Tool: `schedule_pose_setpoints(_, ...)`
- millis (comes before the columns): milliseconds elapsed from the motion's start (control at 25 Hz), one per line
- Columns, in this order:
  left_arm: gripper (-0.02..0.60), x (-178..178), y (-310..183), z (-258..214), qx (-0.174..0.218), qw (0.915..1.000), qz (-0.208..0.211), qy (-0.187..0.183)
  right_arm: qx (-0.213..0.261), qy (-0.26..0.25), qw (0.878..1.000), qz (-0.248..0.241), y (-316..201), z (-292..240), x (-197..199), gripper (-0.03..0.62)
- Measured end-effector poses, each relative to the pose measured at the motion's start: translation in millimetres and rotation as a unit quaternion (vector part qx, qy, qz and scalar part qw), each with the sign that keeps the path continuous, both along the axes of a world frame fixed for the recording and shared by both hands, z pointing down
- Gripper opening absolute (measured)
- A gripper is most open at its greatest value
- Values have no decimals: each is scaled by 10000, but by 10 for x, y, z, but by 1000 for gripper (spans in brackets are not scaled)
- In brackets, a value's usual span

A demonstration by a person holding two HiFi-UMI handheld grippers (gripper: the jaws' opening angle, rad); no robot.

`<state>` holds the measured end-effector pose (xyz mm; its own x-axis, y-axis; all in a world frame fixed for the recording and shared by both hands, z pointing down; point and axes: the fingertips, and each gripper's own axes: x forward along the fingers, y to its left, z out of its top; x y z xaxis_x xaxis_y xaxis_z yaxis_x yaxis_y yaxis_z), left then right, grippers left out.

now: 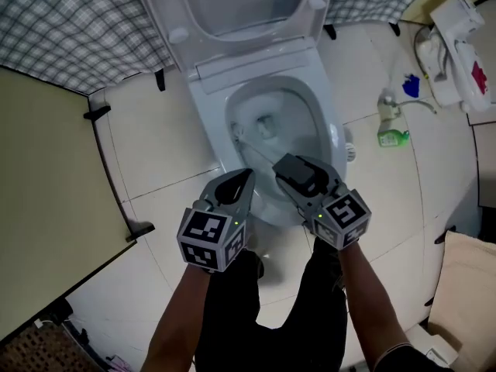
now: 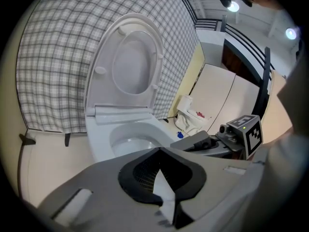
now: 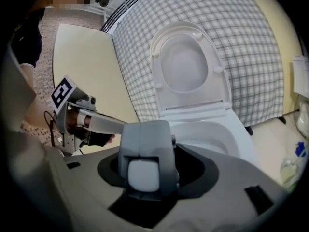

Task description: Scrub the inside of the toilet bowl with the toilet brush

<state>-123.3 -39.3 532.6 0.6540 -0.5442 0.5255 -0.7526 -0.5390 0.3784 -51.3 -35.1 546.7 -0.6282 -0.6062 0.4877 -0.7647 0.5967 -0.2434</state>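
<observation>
- No brand or wording can be read. The print on the green bottle [image 1: 393, 137] at the right is too small, and your marker cubes [image 1: 211, 239] carry only black-and-white square patterns.
- Your right hand-held gripper [image 1: 318, 192] is clamped, jaws wide, on the toilet brush [image 1: 298, 173], which has a chunky grey block handle with a rounded white end face.
- From that handle a thin dark shaft slants up-left into the toilet bowl [image 1: 208, 115], a smooth, glossy white oval at frame centre. The brush head is too small to make out.
- Your left hand-held gripper [image 1: 248, 175], a pale grey beak, has its jaws together on nothing, just left of the right one.
- The raised seat and lid [image 1: 232, 6] stand against a grey checked backdrop [image 1: 70, 29]; the floor [image 1: 155, 153] is glossy cream tile.
</observation>
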Motion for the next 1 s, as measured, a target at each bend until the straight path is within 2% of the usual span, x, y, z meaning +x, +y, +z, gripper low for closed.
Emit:
schedule_pose_setpoints(240, 9, -85, -74, 18, 10, 9990, 443, 28, 262, 137, 9959, 858, -311, 22, -195, 236)
schedule_pose_setpoints(400, 9, -62, -123, 71, -17, 9981, 615, 40, 371, 278, 9894, 1378, -464, 42, -111, 236)
schedule_pose_setpoints(520, 9, -12, -131, 125, -68, 9970, 771, 11, 388, 401, 9804, 1890, -561, 26, 0, 236)
schedule_pose_setpoints(640, 9, 31, -138, 187, -115, 9946, 1031, -70, 407, 603, 9721, 2228, -594, 38, 77, 236)
schedule_pose_setpoints(760, 9, 104, -154, 221, -135, 9938, 1099, -12, 484, 775, 9623, 2564, -624, 48, 215, 236)
schedule_pose_setpoints(1000, 9, 235, -140, 246, -141, 9920, 1257, -3, 659, 1040, 9341, 3352, -552, -30, 592, 230)
